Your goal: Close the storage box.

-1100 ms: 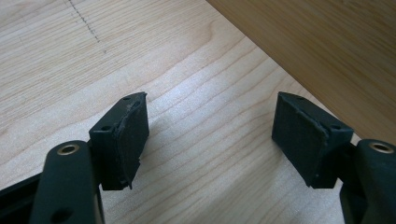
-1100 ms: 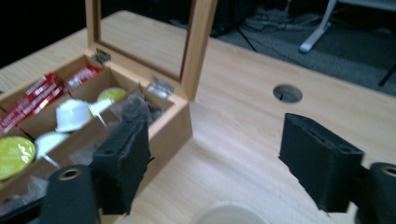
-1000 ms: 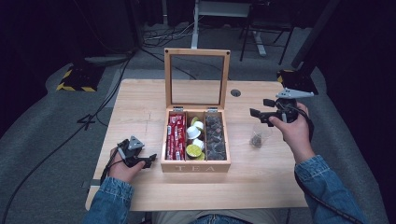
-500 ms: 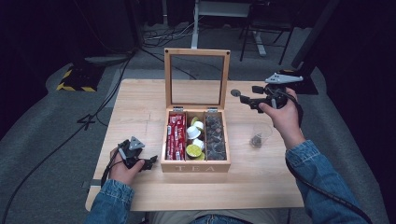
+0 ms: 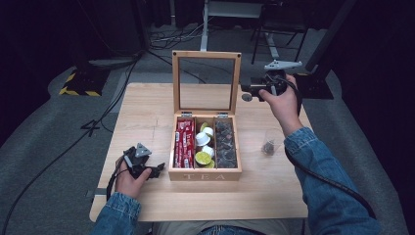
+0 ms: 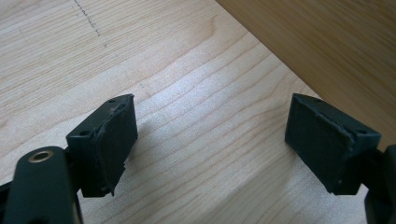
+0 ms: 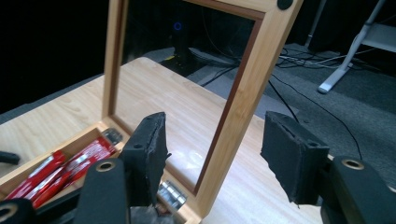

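A wooden tea box stands mid-table with its glass-paned lid upright. Inside lie red packets, pale capsules and dark sachets. My left gripper rests on the table at the box's front left corner. It is open and empty, having widened a moment ago, with the box wall just beyond. My right gripper is raised at the lid's right edge. Its jaws have just been closing, with the lid's frame between them but untouched.
A small clear cup holding something dark stands on the table right of the box, under my right forearm. A round dark grommet sits in the tabletop by the lid. Cables and a yellow-black striped base lie on the floor.
My right hand has risen from beside the cup and travelled up-left to the lid's right edge, its jaws narrowing. My left hand has stayed where it was.
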`<state>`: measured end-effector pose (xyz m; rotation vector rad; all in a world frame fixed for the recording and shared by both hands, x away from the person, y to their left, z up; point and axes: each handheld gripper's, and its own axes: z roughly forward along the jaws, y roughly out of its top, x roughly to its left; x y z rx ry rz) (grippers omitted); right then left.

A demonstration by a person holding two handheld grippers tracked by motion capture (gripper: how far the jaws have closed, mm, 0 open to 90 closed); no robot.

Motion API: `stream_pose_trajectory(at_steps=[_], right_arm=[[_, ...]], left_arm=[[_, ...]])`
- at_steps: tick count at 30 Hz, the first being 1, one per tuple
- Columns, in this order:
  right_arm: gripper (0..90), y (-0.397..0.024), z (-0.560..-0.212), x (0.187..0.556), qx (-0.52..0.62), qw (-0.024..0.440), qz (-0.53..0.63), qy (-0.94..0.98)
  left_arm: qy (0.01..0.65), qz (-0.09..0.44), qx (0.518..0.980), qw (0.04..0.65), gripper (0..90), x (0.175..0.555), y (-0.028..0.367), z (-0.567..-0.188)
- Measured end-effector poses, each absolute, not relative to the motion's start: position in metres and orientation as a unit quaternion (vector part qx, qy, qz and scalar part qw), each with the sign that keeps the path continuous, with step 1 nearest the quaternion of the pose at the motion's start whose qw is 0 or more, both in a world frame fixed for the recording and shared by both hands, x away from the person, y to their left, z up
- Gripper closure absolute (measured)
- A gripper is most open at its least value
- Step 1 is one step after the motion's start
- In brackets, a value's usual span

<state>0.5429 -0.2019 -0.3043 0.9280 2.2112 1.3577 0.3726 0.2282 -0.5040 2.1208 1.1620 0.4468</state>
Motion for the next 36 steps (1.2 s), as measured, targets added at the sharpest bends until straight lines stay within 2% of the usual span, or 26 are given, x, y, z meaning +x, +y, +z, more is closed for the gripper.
stream_pose_trajectory(at_steps=[10, 21, 29, 36], right_arm=[[40.9, -0.190, -0.302, 0.582, 0.320, 0.206, 0.487, 0.786], [41.9, -0.172, -0.313, 0.617, 0.341, 0.186, 0.494, 0.778], [44.5, -0.165, -0.319, 0.623, 0.341, 0.170, 0.496, 0.781], [47.2, -0.165, -0.314, 0.615, 0.341, 0.179, 0.496, 0.778]], left_arm=[[0.445, 0.170, 0.814, 0.333, 17.9, 0.371, 0.229, -0.504], [0.444, 0.166, 0.813, 0.337, 17.4, 0.372, 0.229, -0.504], [0.442, 0.168, 0.815, 0.335, 17.4, 0.373, 0.229, -0.504], [0.444, 0.167, 0.814, 0.335, 17.3, 0.373, 0.229, -0.504]])
